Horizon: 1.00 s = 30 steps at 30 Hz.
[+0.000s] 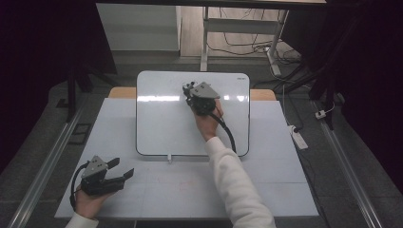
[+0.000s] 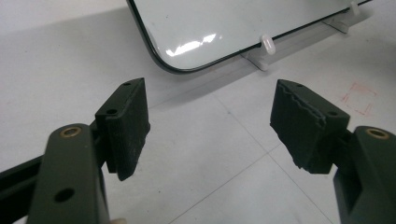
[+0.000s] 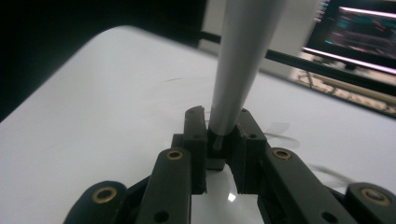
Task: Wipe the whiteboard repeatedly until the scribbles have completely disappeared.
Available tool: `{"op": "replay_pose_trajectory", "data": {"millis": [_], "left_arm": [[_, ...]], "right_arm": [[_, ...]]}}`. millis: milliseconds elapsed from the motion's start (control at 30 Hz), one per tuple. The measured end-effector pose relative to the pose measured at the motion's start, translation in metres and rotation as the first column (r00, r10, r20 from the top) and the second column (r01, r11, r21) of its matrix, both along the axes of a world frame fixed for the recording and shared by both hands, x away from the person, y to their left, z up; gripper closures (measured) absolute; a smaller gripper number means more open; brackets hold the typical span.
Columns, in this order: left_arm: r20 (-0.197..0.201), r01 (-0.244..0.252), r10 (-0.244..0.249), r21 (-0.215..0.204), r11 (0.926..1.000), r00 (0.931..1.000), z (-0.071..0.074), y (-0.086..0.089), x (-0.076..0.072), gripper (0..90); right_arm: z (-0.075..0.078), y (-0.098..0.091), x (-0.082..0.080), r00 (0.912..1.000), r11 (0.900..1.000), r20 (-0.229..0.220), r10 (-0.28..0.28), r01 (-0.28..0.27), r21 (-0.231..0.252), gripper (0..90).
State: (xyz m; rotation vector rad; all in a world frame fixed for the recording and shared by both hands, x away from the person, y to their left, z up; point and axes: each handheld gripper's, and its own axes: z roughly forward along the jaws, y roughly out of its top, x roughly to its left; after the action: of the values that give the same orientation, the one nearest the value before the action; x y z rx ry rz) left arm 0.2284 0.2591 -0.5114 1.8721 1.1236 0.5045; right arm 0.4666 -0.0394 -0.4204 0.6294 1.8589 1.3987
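A whiteboard (image 1: 166, 123) lies on the pale table (image 1: 266, 190), its rounded corner also in the left gripper view (image 2: 210, 28). My right gripper (image 1: 190, 88) hovers over the board's upper middle, held by a hand in a white sleeve. In the right gripper view its jaws (image 3: 222, 135) are shut on a white pen-like marker (image 3: 238, 60) that stands up between them, above the board (image 3: 93, 116). Faint dark strokes (image 3: 173, 80) show on the board. My left gripper (image 1: 122, 168) rests at the table's front left, jaws (image 2: 210, 107) open and empty.
White clips (image 2: 266, 44) stick out at the board's near edge. A faint red square (image 2: 358, 98) is drawn on the table. A power strip (image 1: 299, 137) lies on the floor at the right, a desk frame with cables (image 1: 266, 45) behind. A lit monitor (image 3: 359, 32) stands far off.
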Motion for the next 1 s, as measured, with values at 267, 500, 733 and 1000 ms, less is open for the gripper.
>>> {"op": "replay_pose_trajectory", "data": {"millis": [267,500,733,1000], "left_arm": [[-0.002,-0.011,0.011,-0.016,0.9998,0.9999,0.0,0.003,-0.001,28.8],[-0.002,-0.004,0.004,-0.012,0.9999,1.0,0.0,0.002,-0.001,28.8],[-0.002,-0.001,0.001,-0.013,0.9999,1.0,0.0,0.001,0.0,28.8],[0.003,-0.011,0.011,-0.019,0.9998,0.9999,0.0,0.003,-0.001,28.8]], "right_arm": [[0.01,-0.041,0.01,0.9919,0.9855,-0.016,-0.126,0.127,0.112,78.1],[0.001,-0.026,-0.001,0.9971,0.9969,0.003,-0.076,0.076,0.02,78.1],[-0.001,-0.033,-0.004,0.9964,0.9945,-0.021,-0.083,0.084,0.063,78.0],[0.012,-0.086,0.014,0.984,0.9719,-0.043,-0.173,0.178,0.154,78.1]]}}
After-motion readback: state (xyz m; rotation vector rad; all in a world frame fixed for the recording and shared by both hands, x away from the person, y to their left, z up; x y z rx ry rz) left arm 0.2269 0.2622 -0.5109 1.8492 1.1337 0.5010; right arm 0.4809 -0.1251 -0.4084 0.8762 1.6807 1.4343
